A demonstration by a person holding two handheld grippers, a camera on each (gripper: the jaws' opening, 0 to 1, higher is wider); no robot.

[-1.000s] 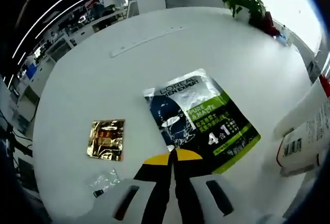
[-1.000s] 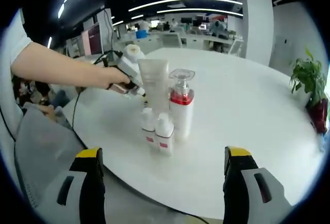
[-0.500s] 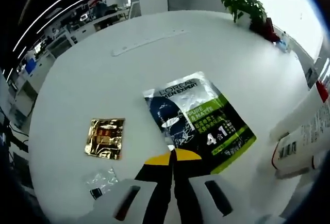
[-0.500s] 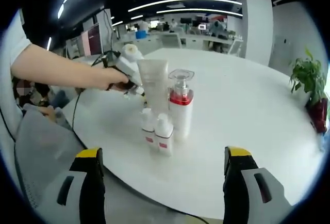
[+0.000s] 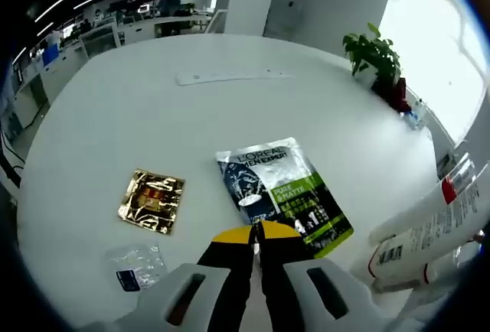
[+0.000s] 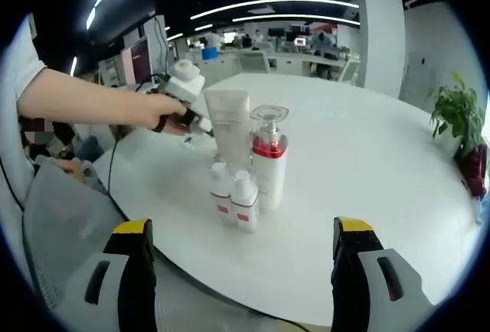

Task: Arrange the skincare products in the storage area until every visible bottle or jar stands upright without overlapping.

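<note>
On the round white table (image 6: 367, 194) stands a tight upright cluster: a tall white tube (image 6: 227, 122), a pump bottle with a red collar (image 6: 268, 160), and two small white bottles (image 6: 220, 190) (image 6: 245, 200). My right gripper (image 6: 241, 229) is open, its jaws wide apart in front of the cluster and touching nothing. My left gripper (image 5: 256, 232) is shut, its tips at the near edge of a black and green sachet (image 5: 279, 194) lying flat. I cannot tell whether that edge is pinched. The white bottles (image 5: 429, 229) also show at the right.
A gold sachet (image 5: 151, 200) and a small clear packet (image 5: 134, 262) lie left of the black sachet. A white strip (image 5: 233, 76) lies farther back and a potted plant (image 5: 371, 53) stands at the table's far edge. A person's arm (image 6: 92, 102) reaches in behind the tube.
The left gripper has risen and its view has tilted up, so more of the room shows. The right gripper and the bottle cluster have not moved.
</note>
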